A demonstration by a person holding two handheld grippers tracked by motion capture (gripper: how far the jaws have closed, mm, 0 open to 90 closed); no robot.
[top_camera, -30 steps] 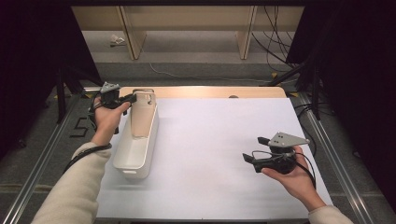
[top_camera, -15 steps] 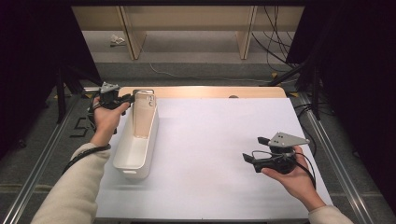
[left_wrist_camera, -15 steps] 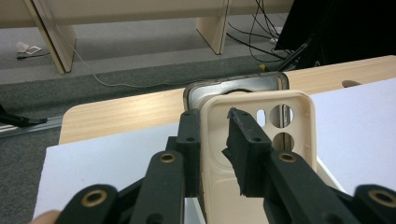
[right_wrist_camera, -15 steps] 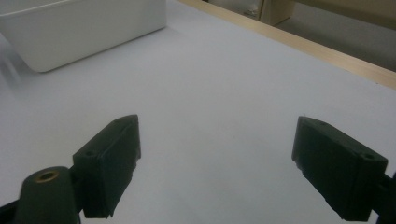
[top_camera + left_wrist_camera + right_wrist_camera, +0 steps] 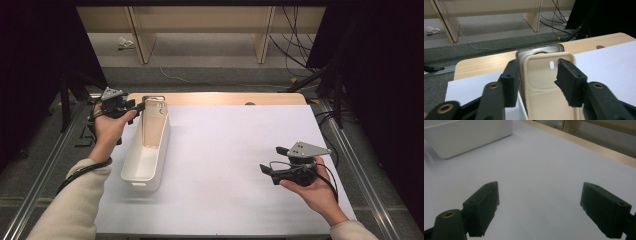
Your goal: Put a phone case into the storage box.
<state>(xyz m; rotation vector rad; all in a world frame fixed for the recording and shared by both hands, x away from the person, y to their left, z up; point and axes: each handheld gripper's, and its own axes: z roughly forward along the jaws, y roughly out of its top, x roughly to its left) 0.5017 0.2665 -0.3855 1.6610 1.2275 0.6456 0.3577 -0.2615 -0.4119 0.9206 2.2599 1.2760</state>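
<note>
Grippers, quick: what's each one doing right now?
Left gripper: open, jaws just opened, astride the top edge of the beige plastic phone case leaning in the white plastic bin.
Right gripper: open, nothing between its jaws.

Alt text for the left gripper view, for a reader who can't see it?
The left gripper, jaws just opening, straddles the top edge of a beige phone case leaning in a white bin. Beyond lie the wooden table edge and grey floor.

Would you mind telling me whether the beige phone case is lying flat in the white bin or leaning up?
Leaning up: the phone case slopes against the white bin's far end, its top above the rim.
</note>
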